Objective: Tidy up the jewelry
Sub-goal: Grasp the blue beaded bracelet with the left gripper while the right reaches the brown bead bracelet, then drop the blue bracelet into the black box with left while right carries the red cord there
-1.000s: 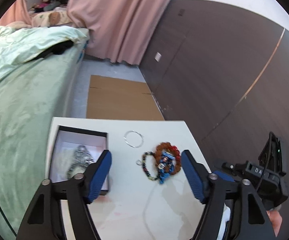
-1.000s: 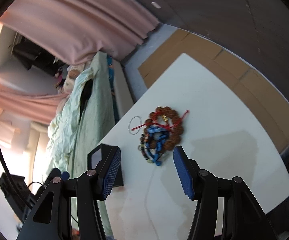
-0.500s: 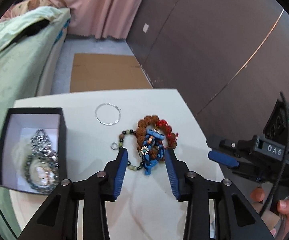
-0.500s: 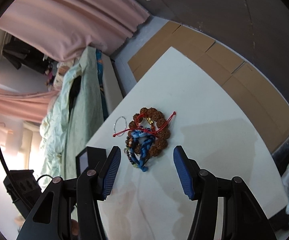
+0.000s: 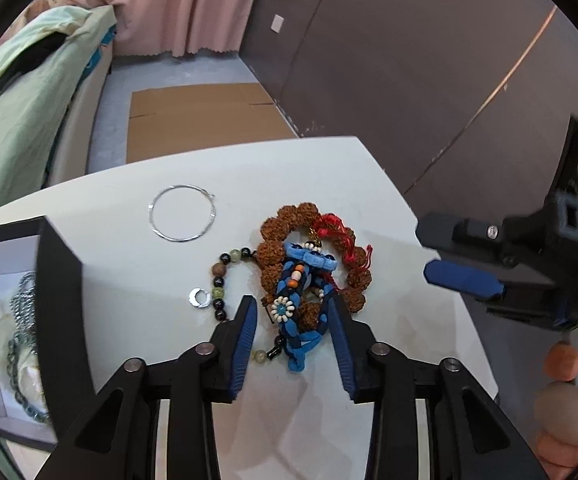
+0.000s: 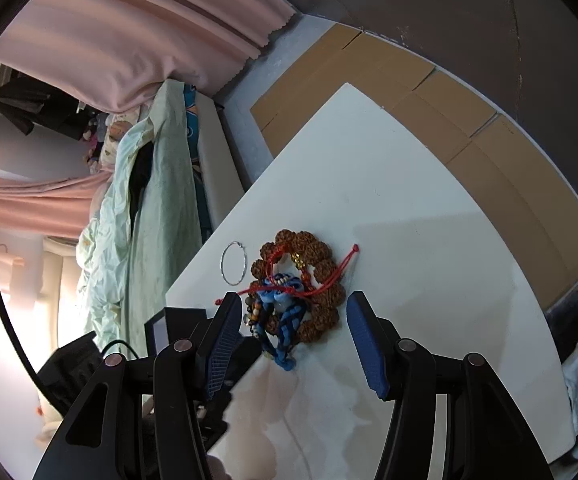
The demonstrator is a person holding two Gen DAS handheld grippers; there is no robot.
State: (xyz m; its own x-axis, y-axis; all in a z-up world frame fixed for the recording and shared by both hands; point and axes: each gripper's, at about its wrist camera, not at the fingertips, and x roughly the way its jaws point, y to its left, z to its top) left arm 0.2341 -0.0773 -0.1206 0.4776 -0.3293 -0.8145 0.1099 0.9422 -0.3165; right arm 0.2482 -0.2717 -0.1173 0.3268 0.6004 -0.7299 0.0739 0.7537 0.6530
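Note:
A heap of bracelets lies on the white table (image 5: 389, 208): a blue woven bracelet (image 5: 297, 304), a brown seed-bead bracelet (image 5: 285, 216) with red cord, and a dark mixed-bead bracelet (image 5: 219, 280). My left gripper (image 5: 291, 312) is open, low over the table, its fingers either side of the blue bracelet. My right gripper (image 6: 293, 320) is open above the same heap (image 6: 289, 312); it shows at the right of the left wrist view (image 5: 465, 280). A black jewelry box (image 5: 49, 280) at the left holds a chain necklace (image 5: 21, 340).
A thin silver hoop (image 5: 183, 218) and a small silver ring (image 5: 200, 297) lie on the table left of the heap. A bed with green cover (image 5: 17, 120) stands at the left; cardboard (image 5: 201, 120) lies on the floor beyond. A dark wall (image 5: 409, 80) is at the right.
My left gripper has moved forward and down onto the heap and its fingers have narrowed around the blue bracelet. My right gripper has come closer over the heap, still open.

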